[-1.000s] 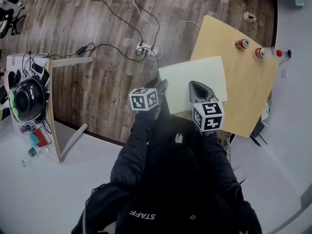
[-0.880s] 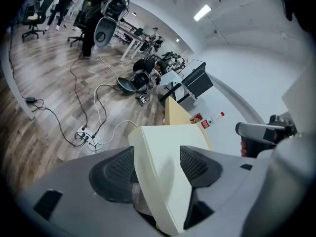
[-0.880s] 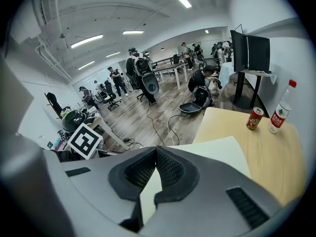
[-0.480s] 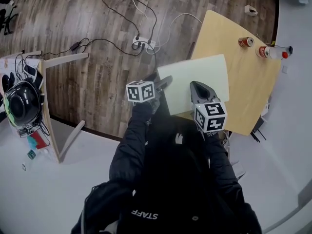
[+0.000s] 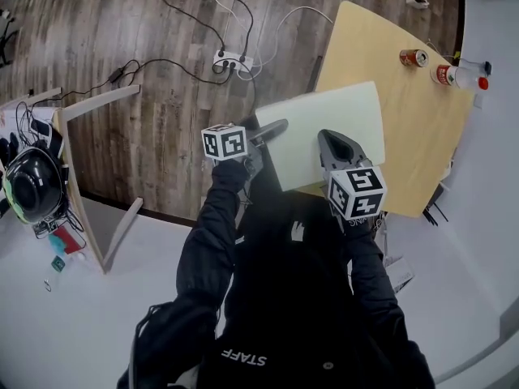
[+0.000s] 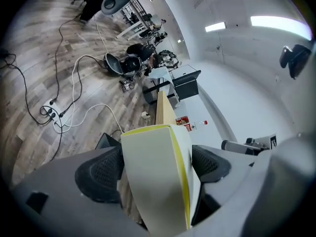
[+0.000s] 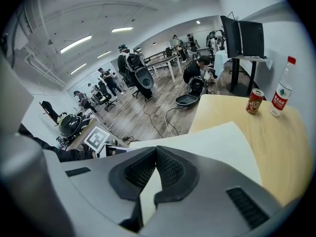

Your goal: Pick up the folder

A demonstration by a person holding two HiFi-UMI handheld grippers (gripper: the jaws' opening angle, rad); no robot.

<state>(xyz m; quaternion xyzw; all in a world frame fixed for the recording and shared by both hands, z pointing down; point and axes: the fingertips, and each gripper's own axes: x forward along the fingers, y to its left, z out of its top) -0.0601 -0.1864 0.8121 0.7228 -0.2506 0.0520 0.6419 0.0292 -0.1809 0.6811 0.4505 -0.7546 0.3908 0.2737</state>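
Observation:
The pale cream folder [image 5: 324,120] hangs over the near left corner of the wooden table [image 5: 405,144]. My right gripper [image 5: 328,140] is shut on its near edge, and in the right gripper view the pads pinch the thin sheet [image 7: 207,139] at my right gripper [image 7: 154,169]. My left gripper [image 5: 272,128] reaches in at the folder's left edge. In the left gripper view the folder [image 6: 153,181] stands between the jaws of my left gripper [image 6: 155,169], which are opening wide, with a gap at the right pad [image 6: 210,162].
A drinks can [image 5: 413,57] and a plastic bottle [image 5: 458,74] stand at the table's far end. A power strip [image 5: 229,60] and cables lie on the wood floor. A side table with a helmet [image 5: 32,183] is at the left.
The left gripper's jaws have spread apart around the folder's left edge and its marker cube has turned. Both grippers and the folder have sunk a little. The right grip is unchanged.

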